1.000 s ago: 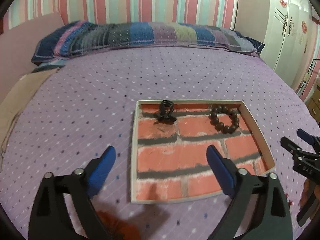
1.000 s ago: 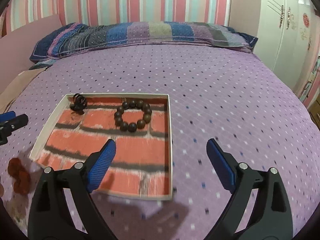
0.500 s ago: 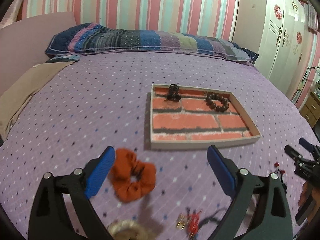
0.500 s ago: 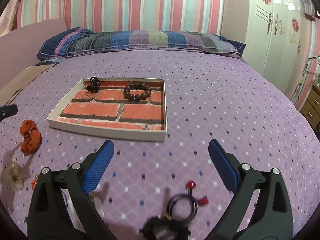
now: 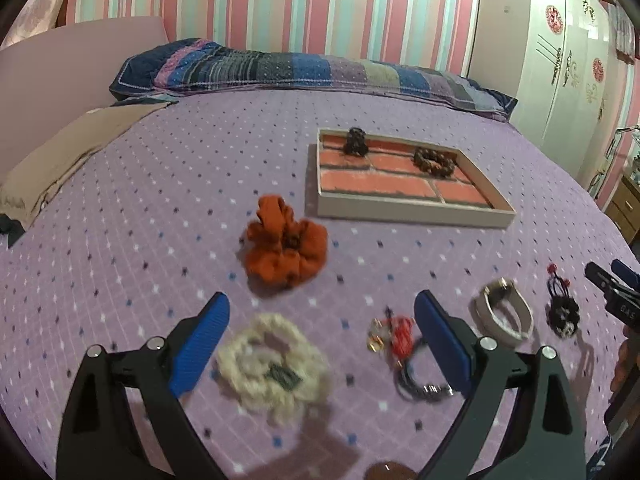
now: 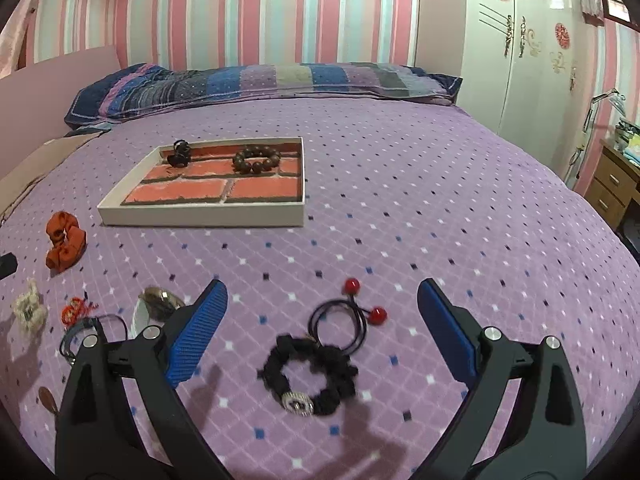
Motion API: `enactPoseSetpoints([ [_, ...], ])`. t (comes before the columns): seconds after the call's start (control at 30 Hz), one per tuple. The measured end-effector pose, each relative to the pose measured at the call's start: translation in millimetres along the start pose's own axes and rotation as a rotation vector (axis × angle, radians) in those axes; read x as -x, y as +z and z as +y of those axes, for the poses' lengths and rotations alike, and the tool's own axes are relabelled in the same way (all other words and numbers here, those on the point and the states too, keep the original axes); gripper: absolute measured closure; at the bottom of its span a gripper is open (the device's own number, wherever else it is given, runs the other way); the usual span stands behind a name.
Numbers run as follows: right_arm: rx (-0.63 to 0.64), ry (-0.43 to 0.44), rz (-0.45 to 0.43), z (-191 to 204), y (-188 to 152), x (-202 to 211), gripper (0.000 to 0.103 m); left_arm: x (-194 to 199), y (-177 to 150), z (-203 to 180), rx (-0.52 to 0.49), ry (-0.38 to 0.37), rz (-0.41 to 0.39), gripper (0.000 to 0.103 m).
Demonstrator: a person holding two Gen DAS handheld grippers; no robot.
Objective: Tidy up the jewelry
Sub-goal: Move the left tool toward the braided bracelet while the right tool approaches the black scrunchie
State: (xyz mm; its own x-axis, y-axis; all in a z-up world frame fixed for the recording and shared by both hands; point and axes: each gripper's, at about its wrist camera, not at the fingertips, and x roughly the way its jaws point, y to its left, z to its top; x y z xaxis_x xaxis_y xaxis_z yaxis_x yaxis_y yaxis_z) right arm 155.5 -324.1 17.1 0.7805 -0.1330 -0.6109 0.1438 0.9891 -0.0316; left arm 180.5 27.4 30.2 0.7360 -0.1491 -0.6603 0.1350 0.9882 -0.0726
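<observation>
A shallow tray [image 5: 412, 210] [image 6: 200, 214] with a brick-pattern floor lies on the bed, holding a dark bead bracelet [image 5: 434, 159] [image 6: 256, 159] and a black hair tie [image 5: 356, 142] [image 6: 179, 154]. My left gripper [image 5: 322, 330] is open above a cream scrunchie [image 5: 272, 364], with a red-and-gold trinket on a black cord [image 5: 396, 336] beside it. An orange scrunchie [image 5: 286, 246] [image 6: 64, 246] lies farther out. My right gripper [image 6: 322, 328] is open over a black scrunchie with a silver charm [image 6: 310, 372] and a black elastic with red beads [image 6: 352, 312]. A pale bangle [image 5: 502, 312] lies between the two groups.
The purple dotted bedspread [image 6: 440, 208] runs back to a striped pillow [image 5: 300, 68] by the striped wall. A white wardrobe [image 6: 516, 40] and a wooden drawer unit [image 6: 612, 188] stand to the right. A beige cloth [image 5: 60, 156] lies at the bed's left edge.
Both grippers have pulled back from the tray toward the near edge of the bed. The loose scrunchies, bangle and hair ties have come into view beneath them. Both stay open.
</observation>
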Motion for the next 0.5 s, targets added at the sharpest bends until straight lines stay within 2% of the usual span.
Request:
enactPoseSetpoints([
  [0.2,0.019,-0.029,-0.002,-3.5,-21.6,5.0,0.009,-3.2,-29.0,-19.5,-0.012,-0.018,0.041,0.011],
  [0.5,0.020,-0.052,0.019,-14.3,-46.3,2.4,0.010,-11.5,-49.1,-37.4,-0.011,-0.020,0.056,0.011],
])
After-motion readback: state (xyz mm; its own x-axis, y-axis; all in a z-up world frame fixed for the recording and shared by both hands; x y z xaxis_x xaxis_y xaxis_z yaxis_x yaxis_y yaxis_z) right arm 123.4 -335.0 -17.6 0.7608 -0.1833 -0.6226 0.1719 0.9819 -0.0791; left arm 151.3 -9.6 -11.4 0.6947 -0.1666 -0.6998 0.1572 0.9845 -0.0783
